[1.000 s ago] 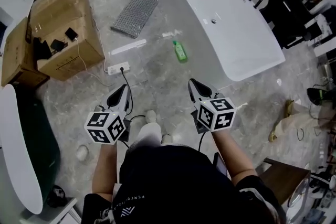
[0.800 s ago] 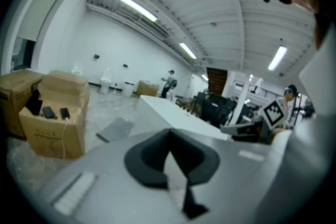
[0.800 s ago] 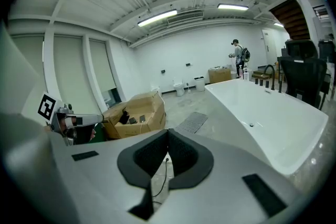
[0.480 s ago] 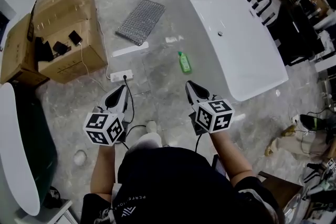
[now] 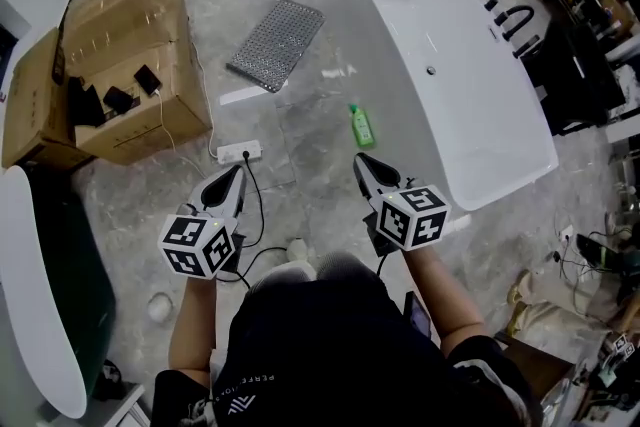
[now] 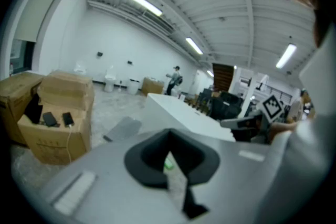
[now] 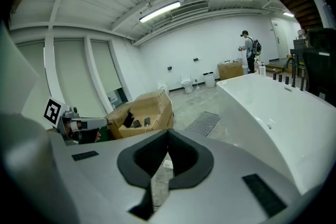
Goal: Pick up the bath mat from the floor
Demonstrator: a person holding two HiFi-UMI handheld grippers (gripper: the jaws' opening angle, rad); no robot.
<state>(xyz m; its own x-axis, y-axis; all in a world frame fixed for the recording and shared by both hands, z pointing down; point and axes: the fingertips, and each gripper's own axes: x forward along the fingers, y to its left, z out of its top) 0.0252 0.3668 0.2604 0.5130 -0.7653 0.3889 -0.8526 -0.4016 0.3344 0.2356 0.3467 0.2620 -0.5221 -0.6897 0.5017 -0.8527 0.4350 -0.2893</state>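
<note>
Bath mat [image 5: 277, 43]: grey and studded, lying flat and aslant on the stone floor [image 5: 310, 150], ahead of both grippers and well apart from them; nothing touches it.
Mat edges: the near short edge lies just beside a thin white strip [image 5: 243, 96], possibly paper or plastic, which the view is too small to settle. The right long edge faces the bathtub [image 5: 470, 85] across a band of bare floor. The left long edge faces the cardboard box [image 5: 130, 45] across a narrower band.
Room around the mat: bare floor shows on all four sides, widest on the near side towards the person.
Floor between mat and grippers: a green bottle [image 5: 361, 125] lies near the tub wall, and a white power strip [image 5: 240, 153] lies left of it. A black cable [image 5: 257, 207] runs from the power strip back past the left gripper.
Left gripper [image 5: 237, 175]: held low in front of the person, jaws together, nothing between them.
Right gripper [image 5: 362, 161]: level with the left and near the tub's near corner, jaws pressed closed and empty.
Far left edge: a dark, white-rimmed tub [image 5: 45, 305] stands beside the person.
</note>
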